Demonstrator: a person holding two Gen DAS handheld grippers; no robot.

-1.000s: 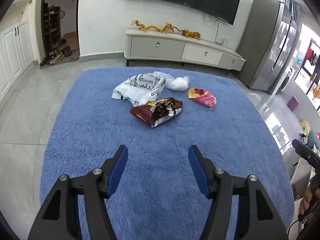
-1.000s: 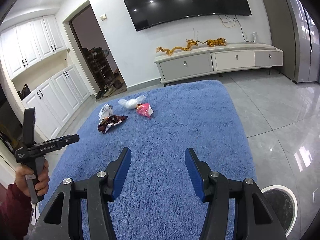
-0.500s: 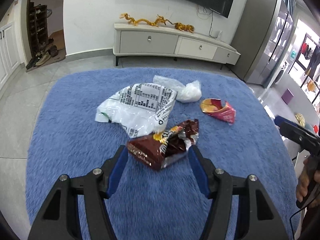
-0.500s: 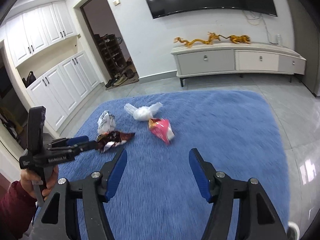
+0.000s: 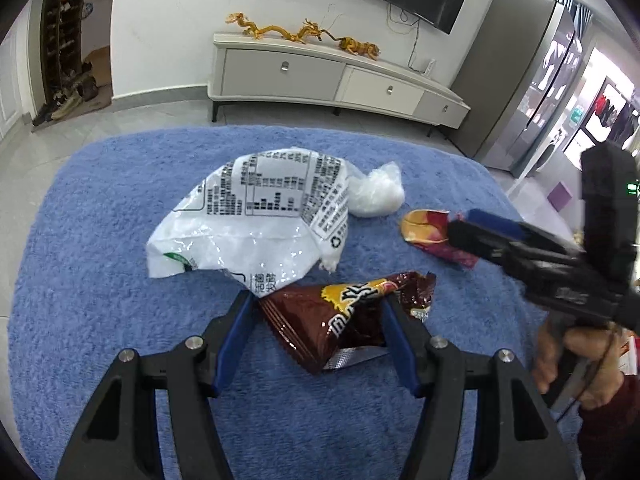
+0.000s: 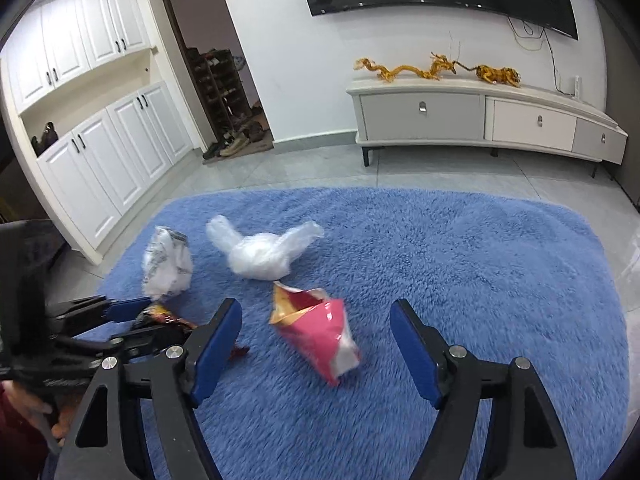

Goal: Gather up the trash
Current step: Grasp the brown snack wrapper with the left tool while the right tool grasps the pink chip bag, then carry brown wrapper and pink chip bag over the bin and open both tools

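Observation:
Four pieces of trash lie on a blue rug point(image 5: 120, 320): a brown snack wrapper point(image 5: 340, 320), a white printed bag point(image 5: 256, 220), a crumpled clear plastic bag point(image 5: 376, 192) and a pink-red snack bag point(image 5: 424, 228). My left gripper point(image 5: 318, 312) is open, and the brown wrapper lies between its blue pads without being squeezed. In the right wrist view, my right gripper point(image 6: 316, 312) hovers low around the pink-red bag point(image 6: 316, 332). Its jaws are opening and its pads stand apart from the bag. The left gripper point(image 6: 168, 318) shows at the left by the brown wrapper point(image 6: 160, 316).
A pale TV cabinet point(image 5: 320, 76) with gold dragon figures stands beyond the rug under a wall TV. White cupboards point(image 6: 100, 160) and a doorway with a shoe rack line the left. A grey fridge point(image 5: 520, 80) is at the right. Grey tiles surround the rug.
Both grippers moved forward and down toward the trash. The left now straddles the brown wrapper. The right reached the pink-red bag and its jaws widened.

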